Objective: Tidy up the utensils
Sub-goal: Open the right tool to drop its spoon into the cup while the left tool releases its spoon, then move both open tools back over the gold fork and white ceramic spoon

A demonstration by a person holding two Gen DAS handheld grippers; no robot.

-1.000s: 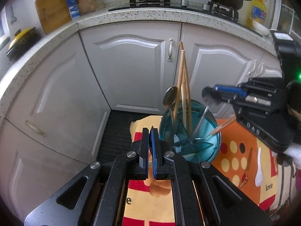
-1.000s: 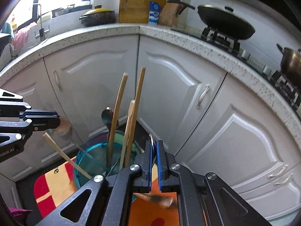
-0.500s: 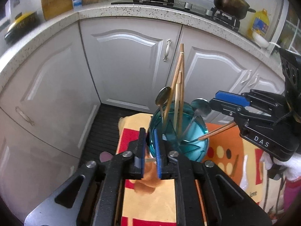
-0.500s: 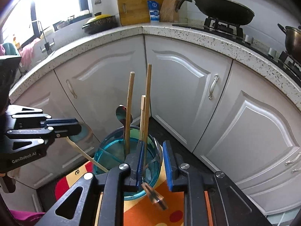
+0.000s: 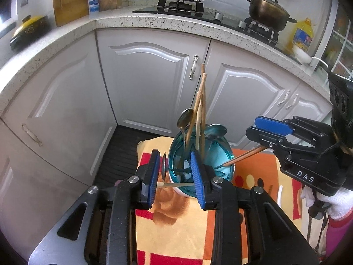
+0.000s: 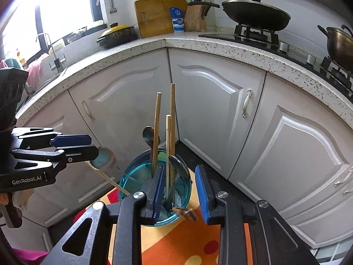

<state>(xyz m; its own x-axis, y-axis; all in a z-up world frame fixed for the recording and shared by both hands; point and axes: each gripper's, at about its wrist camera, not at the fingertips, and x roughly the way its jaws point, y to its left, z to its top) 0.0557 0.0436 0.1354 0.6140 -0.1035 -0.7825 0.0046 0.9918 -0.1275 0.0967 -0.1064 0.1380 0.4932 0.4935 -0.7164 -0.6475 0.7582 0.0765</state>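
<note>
Both grippers are hovering at the teal holder (image 5: 199,154), fingers parted wide.

The left gripper (image 5: 175,176) and right gripper (image 6: 181,191) are each letting a spoon (image 6: 103,161) tip in, seemingly released; chopsticks (image 6: 164,132) are standing upright on the cloth-covered tabletop (image 5: 176,231).

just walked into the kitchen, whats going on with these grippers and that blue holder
A person with a gripper in each hand is sorting utensils into a blue holder standing on a colourful cloth. Chopsticks and metal spoons already stand inside. The left gripper is open, with a pale spoon lying across its gap beside the holder. The right gripper is open too, with a brown utensil leaning at the holder's rim.
</note>
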